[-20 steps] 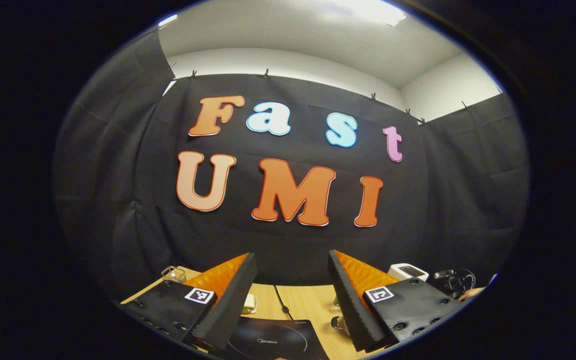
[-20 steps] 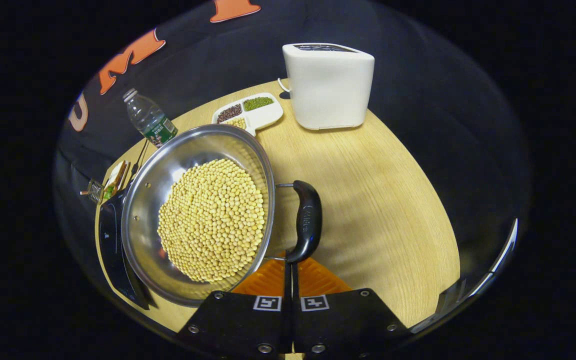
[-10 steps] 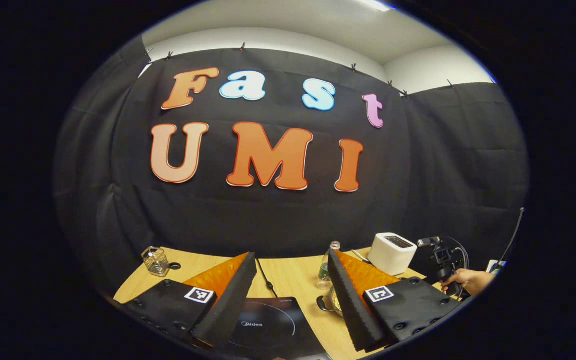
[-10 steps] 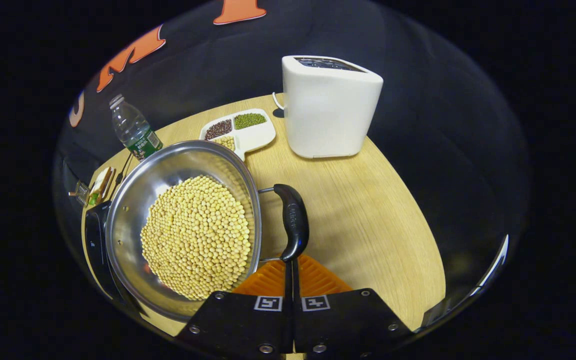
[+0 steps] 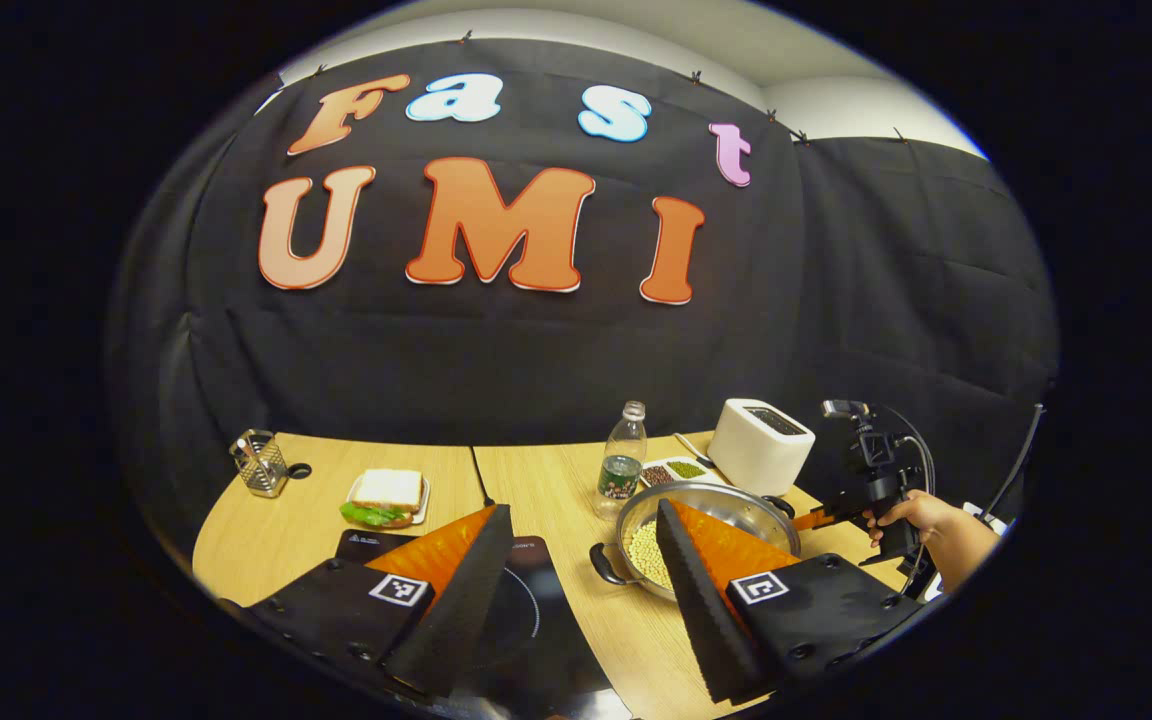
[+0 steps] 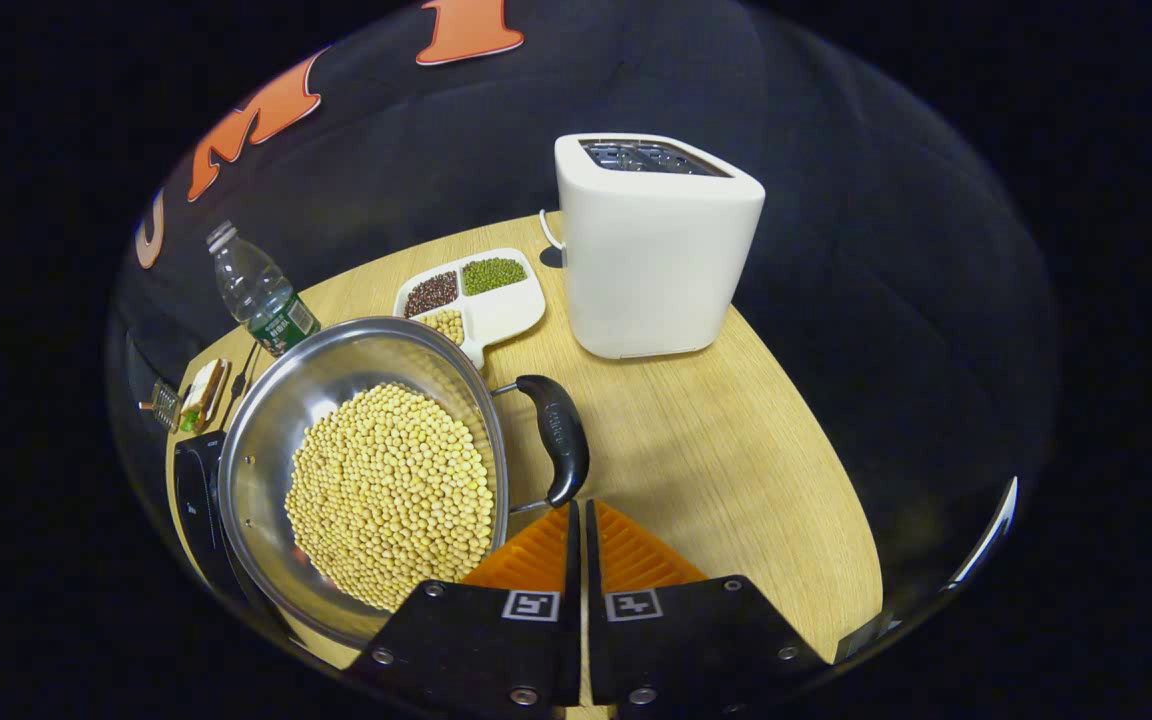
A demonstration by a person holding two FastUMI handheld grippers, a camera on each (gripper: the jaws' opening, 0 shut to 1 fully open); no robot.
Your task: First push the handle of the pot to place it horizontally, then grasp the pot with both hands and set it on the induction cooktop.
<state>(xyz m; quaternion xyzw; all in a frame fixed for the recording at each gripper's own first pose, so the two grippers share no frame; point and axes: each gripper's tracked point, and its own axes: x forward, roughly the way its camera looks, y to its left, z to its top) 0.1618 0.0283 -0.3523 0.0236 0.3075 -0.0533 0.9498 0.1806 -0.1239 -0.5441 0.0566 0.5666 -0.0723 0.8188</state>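
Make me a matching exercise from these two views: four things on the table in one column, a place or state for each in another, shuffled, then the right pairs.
Things
1. pot
2. toaster
3. water bottle
4. right gripper

Places or states
A. white, standing behind the divided dish
B. fingers closed together, just beside the pot's black handle
C. holding yellow soybeans
D. upright near the black cloth wall, with a green label

Pairs: 1-C, 2-A, 3-D, 4-B
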